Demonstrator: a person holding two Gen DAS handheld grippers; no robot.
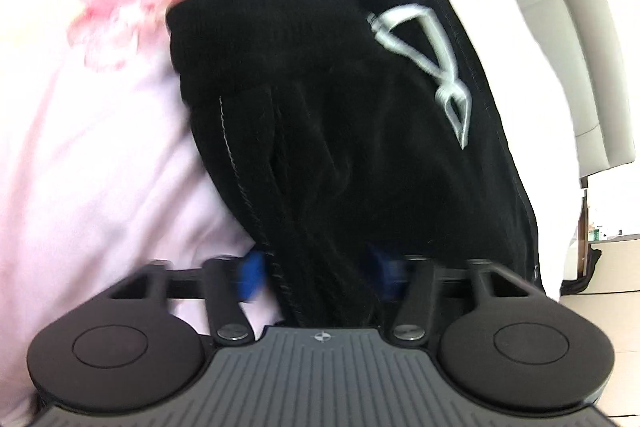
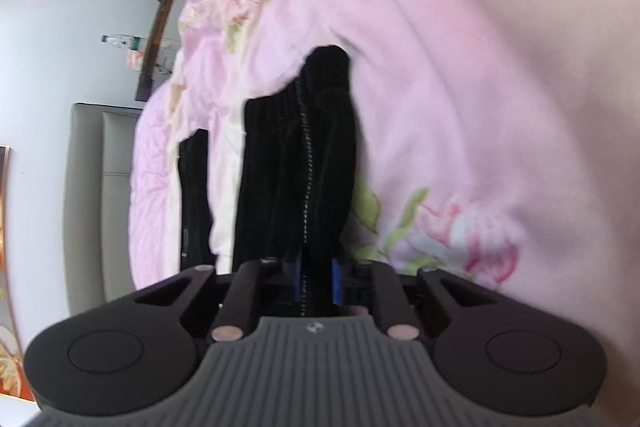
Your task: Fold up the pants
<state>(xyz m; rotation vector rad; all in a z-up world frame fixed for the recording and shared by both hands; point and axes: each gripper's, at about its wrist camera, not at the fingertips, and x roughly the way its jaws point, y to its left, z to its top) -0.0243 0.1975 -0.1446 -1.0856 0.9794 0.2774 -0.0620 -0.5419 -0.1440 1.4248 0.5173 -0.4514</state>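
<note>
Spreading under everything is a pale pink bedsheet printed with pink flowers and green leaves (image 1: 100, 131), rumpled into folds in the right wrist view, where a heap of the same sheet (image 2: 224, 39) is bunched up beyond the garment and partly hides a second dark strip of cloth. A grey padded headboard (image 1: 560, 19) is seen past the bed's edge, and a clear plastic bottle with a green label (image 2: 120, 42) is seen far off against a pale wall; its label is too small and blurred to be read. The black ribbed fabric pants (image 1: 340, 131) are laid on the sheet, with the elastic waistband turned toward the far side in the left wrist view, a white drawstring (image 1: 424, 55) tied in a loose bow on top, and a line of pale stitching run down one seam. No writing can be made out on the garment. A thick bunch of the black fabric is gathered between the blue pads of the left gripper (image 1: 320, 277), which is closed on it. A narrow fold of the pants (image 2: 296, 163) along the stitched seam is pinched by the right gripper (image 2: 316, 277), whose blue pads are drawn tightly together on it.
</note>
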